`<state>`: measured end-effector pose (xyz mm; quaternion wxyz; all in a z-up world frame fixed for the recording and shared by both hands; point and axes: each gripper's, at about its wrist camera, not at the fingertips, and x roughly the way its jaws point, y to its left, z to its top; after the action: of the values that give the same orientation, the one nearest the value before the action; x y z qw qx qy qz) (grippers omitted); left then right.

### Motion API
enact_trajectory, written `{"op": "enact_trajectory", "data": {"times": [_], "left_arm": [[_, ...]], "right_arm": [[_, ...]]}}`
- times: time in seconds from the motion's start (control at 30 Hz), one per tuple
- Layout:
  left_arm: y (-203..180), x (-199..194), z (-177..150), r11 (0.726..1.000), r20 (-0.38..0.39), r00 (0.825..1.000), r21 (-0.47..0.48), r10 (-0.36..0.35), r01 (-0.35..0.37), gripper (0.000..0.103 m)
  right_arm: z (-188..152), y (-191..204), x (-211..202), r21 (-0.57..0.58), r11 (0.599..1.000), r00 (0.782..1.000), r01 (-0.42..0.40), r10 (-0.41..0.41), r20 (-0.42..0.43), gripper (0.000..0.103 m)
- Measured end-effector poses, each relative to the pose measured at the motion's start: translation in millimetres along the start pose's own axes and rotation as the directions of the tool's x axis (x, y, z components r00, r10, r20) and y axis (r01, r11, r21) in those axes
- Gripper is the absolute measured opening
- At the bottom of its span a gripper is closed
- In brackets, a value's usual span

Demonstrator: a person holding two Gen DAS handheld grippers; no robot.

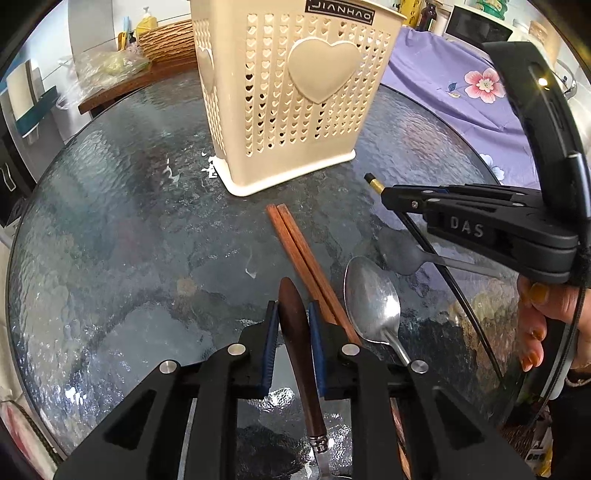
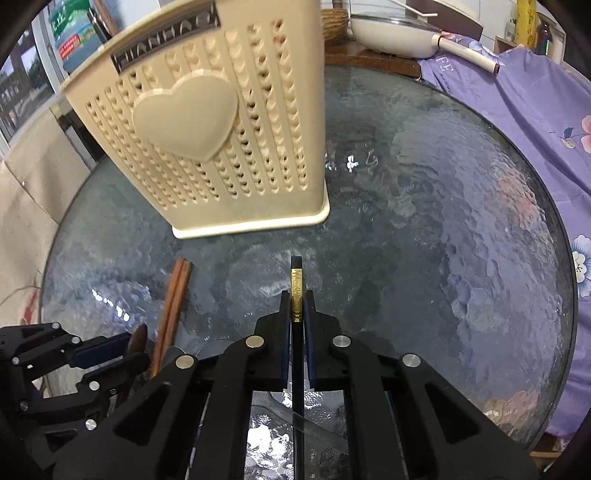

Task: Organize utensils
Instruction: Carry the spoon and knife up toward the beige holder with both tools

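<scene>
A cream perforated utensil basket (image 1: 295, 92) with a heart on its side stands upright on the round glass table (image 1: 129, 221). My left gripper (image 1: 293, 314) is shut on the dark wooden handle (image 1: 295, 332) of a utensil whose metal end is hidden below. Two brown chopsticks (image 1: 295, 243) and a metal spoon (image 1: 373, 299) lie just to its right, and a second grey spoon (image 1: 400, 251) lies beyond. My right gripper (image 2: 296, 299) is shut on a black chopstick with a gold band (image 2: 296, 284), its tip aimed at the basket (image 2: 221, 129). The left gripper (image 2: 122, 350) shows at lower left.
A purple flowered cloth (image 1: 443, 92) covers the surface behind the table on the right. A white pan (image 2: 399, 33) and a wooden board (image 1: 140, 81) sit at the back. A person's hand (image 1: 535, 325) holds the right gripper.
</scene>
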<state>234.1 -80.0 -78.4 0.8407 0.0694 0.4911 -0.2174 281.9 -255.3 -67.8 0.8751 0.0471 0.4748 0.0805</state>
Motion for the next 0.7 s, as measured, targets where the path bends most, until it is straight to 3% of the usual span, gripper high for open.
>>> {"op": "enact_trajectory", "data": {"times": [0.43,0.7], "left_arm": [[9,-32,18,0.999,0.102,0.995,-0.037,0.014,-0.011,0.015],[18,-51,28,0.998,0.156,0.988,-0.063,0.014,-0.004,0.015]], "right_arm": [[23,6,-46,-0.044,0.993,0.969,-0.110,0.117,0.219,0.007],[32,23,-78,-0.098,0.987,0.924,-0.130,0.157,0.348,0.007]]}}
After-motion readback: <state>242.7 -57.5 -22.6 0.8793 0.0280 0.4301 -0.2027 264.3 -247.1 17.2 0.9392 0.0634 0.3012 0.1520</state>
